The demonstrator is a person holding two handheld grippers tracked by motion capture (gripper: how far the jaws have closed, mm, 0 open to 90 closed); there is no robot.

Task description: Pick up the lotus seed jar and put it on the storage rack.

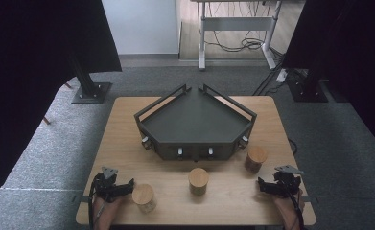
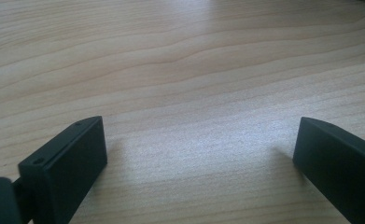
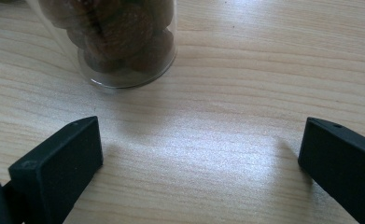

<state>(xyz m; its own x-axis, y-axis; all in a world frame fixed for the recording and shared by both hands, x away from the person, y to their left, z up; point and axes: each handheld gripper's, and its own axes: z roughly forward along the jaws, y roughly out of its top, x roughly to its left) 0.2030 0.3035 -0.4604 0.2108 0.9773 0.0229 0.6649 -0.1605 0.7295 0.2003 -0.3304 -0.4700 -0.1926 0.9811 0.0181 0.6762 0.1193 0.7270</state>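
Three glass jars with wooden lids stand on the wooden table (image 1: 127, 143): a left jar (image 1: 144, 197), a middle jar (image 1: 198, 180) and a right jar (image 1: 255, 159). A dark corner-shaped tray (image 1: 194, 122) with low rails sits behind them. My left gripper (image 1: 112, 184) rests near the front left edge, just left of the left jar, and is open over bare wood (image 2: 199, 154). My right gripper (image 1: 277, 185) sits near the front right edge and is open (image 3: 201, 154). The right jar (image 3: 119, 37), filled with brown nuts, stands ahead of it and to the left, apart from the jaws.
Knobs line the tray's front face (image 1: 194, 152). Grey carpet (image 1: 51, 153) surrounds the table. Black stands (image 1: 91, 91) rise at both back corners, and a desk frame with cables (image 1: 238, 43) is behind.
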